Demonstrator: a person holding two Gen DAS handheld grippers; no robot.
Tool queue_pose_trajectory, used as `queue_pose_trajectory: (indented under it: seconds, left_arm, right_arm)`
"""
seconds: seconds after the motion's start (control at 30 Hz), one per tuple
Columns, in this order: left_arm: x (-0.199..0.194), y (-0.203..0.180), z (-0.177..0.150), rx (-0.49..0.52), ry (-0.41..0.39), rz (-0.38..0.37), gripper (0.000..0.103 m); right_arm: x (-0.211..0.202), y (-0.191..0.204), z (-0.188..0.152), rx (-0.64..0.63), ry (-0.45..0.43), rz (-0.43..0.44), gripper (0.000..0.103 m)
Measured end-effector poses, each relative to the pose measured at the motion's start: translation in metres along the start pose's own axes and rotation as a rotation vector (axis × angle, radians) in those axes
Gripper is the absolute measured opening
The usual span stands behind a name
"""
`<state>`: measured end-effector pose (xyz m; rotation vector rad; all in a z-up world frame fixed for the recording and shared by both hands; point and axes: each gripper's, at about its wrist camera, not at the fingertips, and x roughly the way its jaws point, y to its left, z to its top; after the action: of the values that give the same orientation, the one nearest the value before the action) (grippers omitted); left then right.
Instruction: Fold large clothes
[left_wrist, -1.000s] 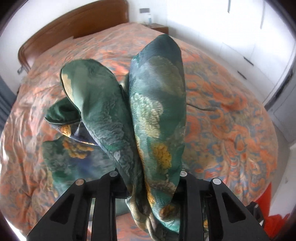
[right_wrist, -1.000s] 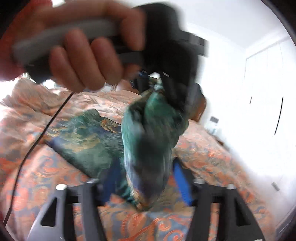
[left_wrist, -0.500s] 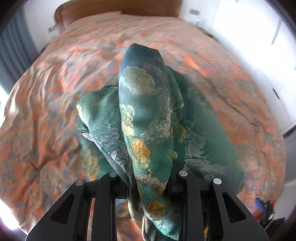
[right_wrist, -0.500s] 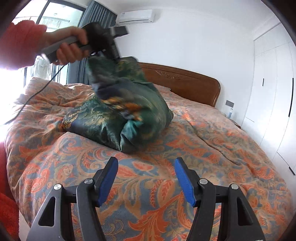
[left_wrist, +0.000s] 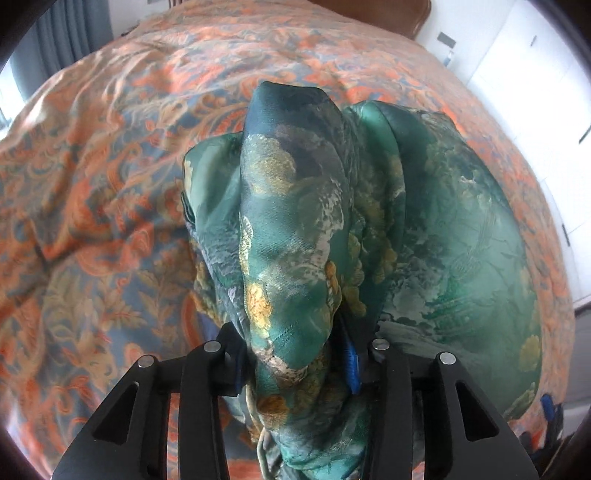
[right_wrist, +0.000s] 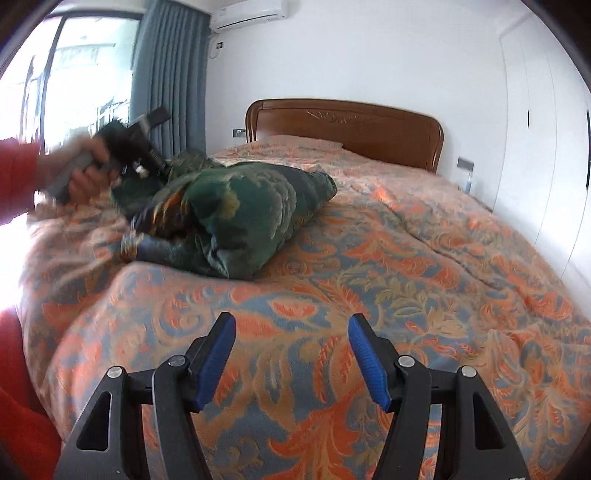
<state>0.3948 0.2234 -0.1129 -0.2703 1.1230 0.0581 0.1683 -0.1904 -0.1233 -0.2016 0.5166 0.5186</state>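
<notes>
The garment is a green silky cloth with gold and grey print (left_wrist: 295, 229), bunched in thick folds. My left gripper (left_wrist: 295, 354) is shut on a fold of it, and the rest spreads over the bed to the right. In the right wrist view the cloth (right_wrist: 236, 221) lies as a heap on the bed's left part, with the left gripper (right_wrist: 155, 162) held by a hand at its left end. My right gripper (right_wrist: 291, 354) is open and empty, low over the bedspread and well short of the heap.
The bed carries an orange and blue patterned bedspread (right_wrist: 406, 280) with a wooden headboard (right_wrist: 347, 129) at the far end. White wardrobe doors (right_wrist: 546, 147) line the right wall. A blue curtain (right_wrist: 166, 81) and bright window are at the left.
My right gripper let go of the cloth and pulled back, now open. My left gripper lowered its fold, and the cloth settled into a heap on the bed.
</notes>
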Motion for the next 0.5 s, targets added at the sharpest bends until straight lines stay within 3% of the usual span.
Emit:
queue_pose_trajectory:
  seconds: [0.07, 0.13, 0.33, 0.47, 0.5]
  left_arm:
    - [0.001, 0.003, 0.0, -0.009, -0.004, -0.02, 0.041]
    - [0.004, 0.005, 0.001, -0.018, -0.006, -0.038, 0.042]
    - [0.013, 0.02, 0.001, -0.054, -0.008, -0.105, 0.044]
    - [0.02, 0.029, -0.002, -0.085, -0.006, -0.132, 0.046]
    - [0.024, 0.03, -0.003, -0.086, -0.001, -0.137, 0.046]
  right_arm:
    - [0.004, -0.003, 0.02, 0.034, 0.003, 0.03, 0.063]
    - [0.011, -0.001, 0.045, 0.049, 0.009, 0.074, 0.053]
    - [0.066, 0.025, 0.138, 0.04, 0.019, 0.179, 0.051]
    - [0.124, 0.05, 0.153, -0.005, 0.098, 0.22, 0.051]
    - [0.148, 0.06, 0.145, -0.035, 0.167, 0.222, 0.051]
